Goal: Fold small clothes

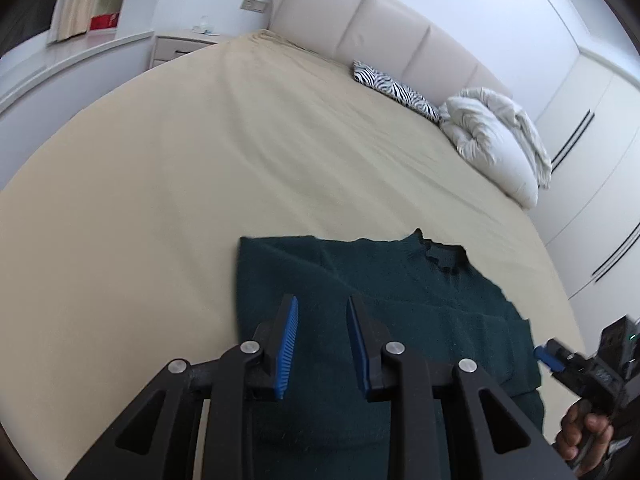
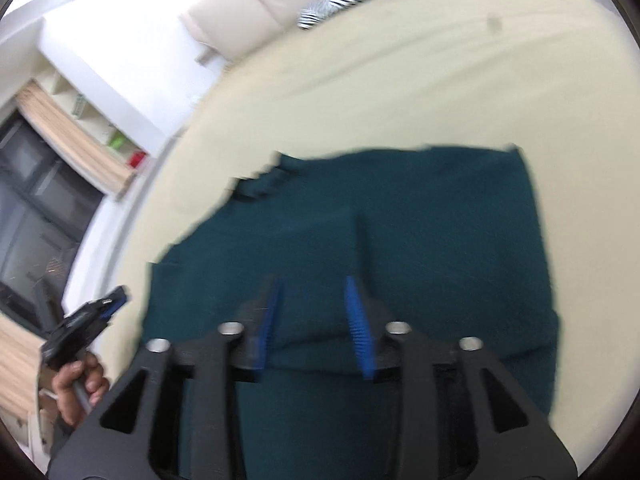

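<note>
Room: bedroom; padded headboard [image 1: 384,28] across the upper centre of the left wrist view, wardrobe doors [image 1: 592,184] at right edge.
Surface: beige bed sheet [image 1: 200,168] fills most of both views, lightly creased; serves as the folding surface.
Bedding: white duvet [image 1: 496,140] bundled at upper right with zebra-print pillow [image 1: 396,90] beside it, well apart from the work area, probably pushed aside for space.
Garment: dark green sweater [image 1: 400,300] lies flat at lower centre, collar at the far edge, sides seemingly turned in; fold judged partly done.
Left gripper [image 1: 322,344]: over the sweater's left part, jaws narrowly apart, nothing between them.
Right gripper [image 2: 312,328]: blurred, above the sweater's lower middle, jaws moderately apart, nothing clamped; appears just off the cloth.
</note>
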The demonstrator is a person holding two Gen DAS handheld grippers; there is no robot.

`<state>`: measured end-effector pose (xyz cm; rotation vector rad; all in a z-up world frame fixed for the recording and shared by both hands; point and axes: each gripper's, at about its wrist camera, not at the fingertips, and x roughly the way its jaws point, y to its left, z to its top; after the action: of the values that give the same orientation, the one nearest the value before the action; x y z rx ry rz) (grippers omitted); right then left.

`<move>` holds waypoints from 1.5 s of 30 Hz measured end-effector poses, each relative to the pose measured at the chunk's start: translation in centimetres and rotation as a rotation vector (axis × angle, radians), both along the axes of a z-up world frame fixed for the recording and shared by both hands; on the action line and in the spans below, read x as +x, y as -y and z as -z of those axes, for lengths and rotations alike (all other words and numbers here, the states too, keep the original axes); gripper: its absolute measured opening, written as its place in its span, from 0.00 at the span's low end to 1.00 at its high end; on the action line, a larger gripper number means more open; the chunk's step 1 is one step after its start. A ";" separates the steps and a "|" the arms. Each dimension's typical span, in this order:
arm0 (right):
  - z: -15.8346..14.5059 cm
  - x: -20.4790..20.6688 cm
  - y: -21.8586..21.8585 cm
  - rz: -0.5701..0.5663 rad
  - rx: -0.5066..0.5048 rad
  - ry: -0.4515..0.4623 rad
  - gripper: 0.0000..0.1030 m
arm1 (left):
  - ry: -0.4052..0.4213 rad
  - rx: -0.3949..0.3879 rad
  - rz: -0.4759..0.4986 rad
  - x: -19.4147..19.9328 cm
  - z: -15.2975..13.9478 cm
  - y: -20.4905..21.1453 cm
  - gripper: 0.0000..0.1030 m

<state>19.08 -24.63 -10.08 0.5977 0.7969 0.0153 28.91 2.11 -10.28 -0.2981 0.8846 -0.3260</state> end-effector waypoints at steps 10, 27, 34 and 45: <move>5.7 4.5 -1.0 -0.052 0.118 -0.044 0.45 | -0.057 0.086 0.039 2.2 4.9 1.9 0.26; 6.1 3.3 -0.4 -0.063 0.254 -0.019 0.45 | -0.134 0.028 -0.010 4.3 5.1 -0.7 0.16; 2.9 1.1 -1.4 -0.071 0.203 0.014 0.47 | -0.101 0.078 -0.027 3.0 3.6 -0.2 0.16; 3.3 -3.2 -1.8 -0.058 0.143 -0.030 0.54 | -0.002 0.179 -0.015 -5.2 1.7 -1.6 0.37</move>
<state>15.86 -22.79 -13.39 0.7115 0.8473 0.1178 23.71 3.76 -12.01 -0.1396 0.9066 -0.2313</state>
